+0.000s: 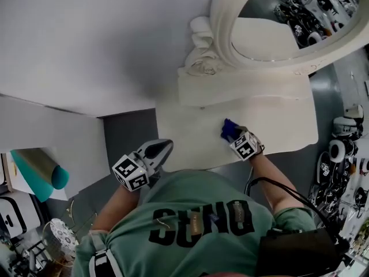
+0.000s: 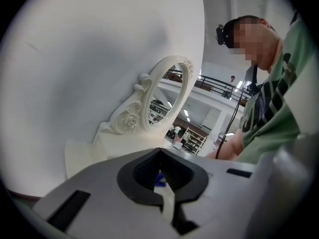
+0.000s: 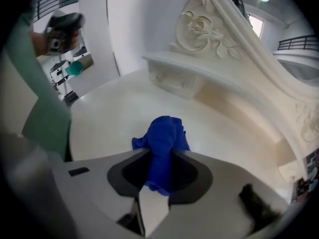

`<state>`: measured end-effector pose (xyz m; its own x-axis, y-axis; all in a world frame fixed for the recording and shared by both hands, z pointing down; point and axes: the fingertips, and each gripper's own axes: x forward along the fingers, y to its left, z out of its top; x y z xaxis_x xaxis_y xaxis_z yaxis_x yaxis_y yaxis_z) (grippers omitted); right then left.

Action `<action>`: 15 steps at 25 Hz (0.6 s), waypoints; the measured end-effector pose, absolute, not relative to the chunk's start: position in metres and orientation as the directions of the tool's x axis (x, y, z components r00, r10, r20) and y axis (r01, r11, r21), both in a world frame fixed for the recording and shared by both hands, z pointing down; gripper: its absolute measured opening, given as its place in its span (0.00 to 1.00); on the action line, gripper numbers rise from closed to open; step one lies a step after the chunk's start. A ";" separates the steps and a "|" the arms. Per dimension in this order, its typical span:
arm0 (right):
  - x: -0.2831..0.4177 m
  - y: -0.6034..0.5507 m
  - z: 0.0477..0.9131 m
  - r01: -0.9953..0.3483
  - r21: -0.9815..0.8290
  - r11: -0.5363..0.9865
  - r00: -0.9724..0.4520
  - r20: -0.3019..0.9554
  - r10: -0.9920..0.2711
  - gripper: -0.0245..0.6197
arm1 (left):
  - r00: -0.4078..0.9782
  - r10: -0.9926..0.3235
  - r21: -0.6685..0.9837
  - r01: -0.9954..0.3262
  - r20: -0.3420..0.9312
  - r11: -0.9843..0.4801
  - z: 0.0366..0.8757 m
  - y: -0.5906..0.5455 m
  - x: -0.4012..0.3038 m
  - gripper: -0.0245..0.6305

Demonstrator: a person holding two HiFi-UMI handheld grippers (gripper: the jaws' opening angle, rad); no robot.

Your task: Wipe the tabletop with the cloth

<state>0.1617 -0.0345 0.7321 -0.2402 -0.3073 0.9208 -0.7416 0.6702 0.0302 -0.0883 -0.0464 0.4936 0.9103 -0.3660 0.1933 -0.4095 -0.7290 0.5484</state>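
A bunched blue cloth point(image 1: 228, 129) rests on the cream tabletop point(image 1: 282, 126) near its front edge, and my right gripper point(image 1: 235, 135) is shut on it. In the right gripper view the cloth point(image 3: 164, 136) bulges out ahead of the closed jaws of my right gripper point(image 3: 160, 158), touching the tabletop point(image 3: 109, 118). My left gripper point(image 1: 160, 151) hangs off the table's front left corner, close to the person's chest, shut and holding nothing. The left gripper view has my left gripper point(image 2: 162, 158) pointed along the table toward the mirror point(image 2: 167, 91).
An ornate oval mirror point(image 1: 288, 22) stands at the back on a raised shelf with small drawers point(image 1: 242, 88). A white wall runs left of the table. A teal roll point(image 1: 40, 172) lies at lower left. Several dark items crowd the floor point(image 1: 346, 160) at right.
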 end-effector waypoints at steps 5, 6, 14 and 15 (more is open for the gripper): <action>0.160 0.106 0.733 -0.730 -0.064 0.681 -0.268 0.942 -0.199 0.20 | 0.935 -0.324 0.553 -0.350 0.148 -0.756 0.483 -0.047 -0.067 0.04; 0.160 0.115 0.733 -0.725 -0.076 0.684 -0.271 0.945 -0.182 0.20 | 0.935 -0.323 0.552 -0.347 0.145 -0.758 0.481 -0.046 -0.064 0.04; 0.223 -0.064 0.704 -0.849 0.039 0.527 -0.269 0.827 -0.494 0.20 | 0.903 -0.377 0.530 -0.428 0.207 -0.732 0.485 -0.025 -0.046 0.04; 0.233 -0.098 0.706 -0.864 0.063 0.499 -0.245 0.814 -0.527 0.20 | 0.892 -0.395 0.526 -0.450 0.222 -0.722 0.487 -0.023 -0.043 0.04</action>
<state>0.2333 -0.0984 0.7056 -0.2447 -0.5266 0.8141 -0.8643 0.4990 0.0630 -0.0431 -0.0226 0.4866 0.8916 -0.3946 0.2220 -0.4503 -0.7218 0.5255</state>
